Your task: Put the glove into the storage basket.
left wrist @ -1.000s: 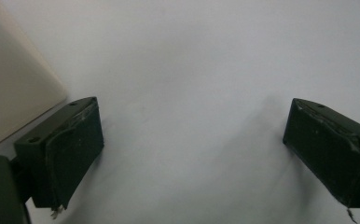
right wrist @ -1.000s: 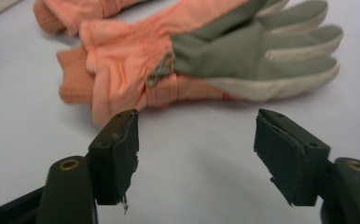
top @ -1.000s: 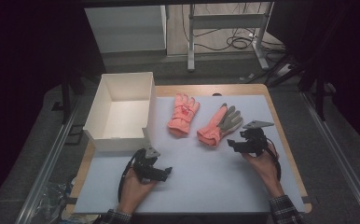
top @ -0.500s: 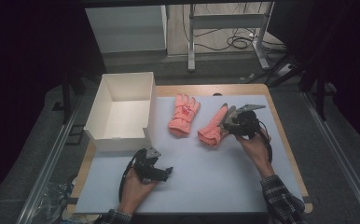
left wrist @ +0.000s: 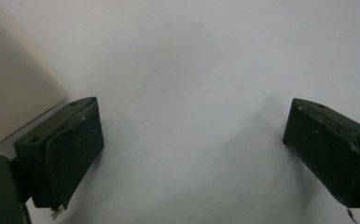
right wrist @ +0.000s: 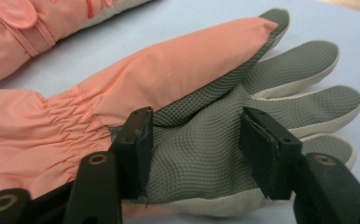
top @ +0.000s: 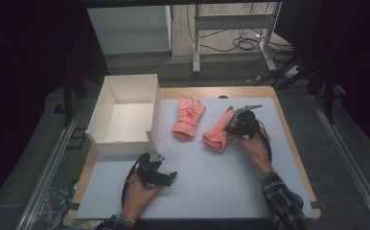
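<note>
Right glove between the jaws, not yet lifted; both gloves outside the box.

We find the right-hand glove (right wrist: 201, 154) palm-up on the white mat (top: 221, 182), its grey palm bulging between the right gripper (right wrist: 192, 154) pads, which have just been closing and now stand partly open against the fabric; whether they truly pinch it we cannot tell. The second glove (top: 189, 117) lies just beside it, toward the empty white box (top: 121, 143). We judge nothing packed yet. The left gripper (left wrist: 192, 154) rests wide open over bare mat near the box, holding nothing.
</note>
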{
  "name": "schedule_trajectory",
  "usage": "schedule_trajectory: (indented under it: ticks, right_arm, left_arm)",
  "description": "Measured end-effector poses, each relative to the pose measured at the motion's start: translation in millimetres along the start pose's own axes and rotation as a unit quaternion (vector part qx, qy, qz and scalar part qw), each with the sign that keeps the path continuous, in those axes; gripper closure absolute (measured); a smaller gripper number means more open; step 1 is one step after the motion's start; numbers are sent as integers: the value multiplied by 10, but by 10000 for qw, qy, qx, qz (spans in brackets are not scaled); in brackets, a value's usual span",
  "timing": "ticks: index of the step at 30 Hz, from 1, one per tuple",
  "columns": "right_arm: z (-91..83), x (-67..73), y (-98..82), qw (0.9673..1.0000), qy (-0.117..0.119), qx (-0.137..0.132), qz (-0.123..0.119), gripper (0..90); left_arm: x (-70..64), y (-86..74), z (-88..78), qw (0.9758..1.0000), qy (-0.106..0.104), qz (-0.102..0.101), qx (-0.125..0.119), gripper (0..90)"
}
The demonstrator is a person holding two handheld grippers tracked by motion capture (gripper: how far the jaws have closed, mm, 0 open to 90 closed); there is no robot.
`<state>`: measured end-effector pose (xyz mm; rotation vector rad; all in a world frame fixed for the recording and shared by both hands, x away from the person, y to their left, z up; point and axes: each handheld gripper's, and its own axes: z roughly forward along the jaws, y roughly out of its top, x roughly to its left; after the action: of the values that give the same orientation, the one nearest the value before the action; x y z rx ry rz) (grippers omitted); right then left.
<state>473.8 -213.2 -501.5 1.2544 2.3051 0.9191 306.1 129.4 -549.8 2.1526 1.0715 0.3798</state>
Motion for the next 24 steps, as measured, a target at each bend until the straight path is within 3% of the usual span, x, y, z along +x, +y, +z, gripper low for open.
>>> schedule_trajectory:
  ticks: [4,6,10,14,24]
  right_arm:
    - [43,39,-17,9998,-159,70,44,570]
    - [49,40,-32,9996,-230,65,120,678]
    - [41,36,-57,9997,-132,32,209,835]
    - [20,33,-56,9997,-97,-21,213,862]
    - [-169,-12,-21,9987,305,-246,338,875]
  left_arm:
    - [0,0,-1,10000,3,4,8,47]
    - [0,0,-1,10000,3,3,4,47]
    - [-1,0,-1,10000,3,0,2,47]
    - [0,0,-1,10000,2,0,3,47]
    - [0,0,-1,10000,2,1,3,47]
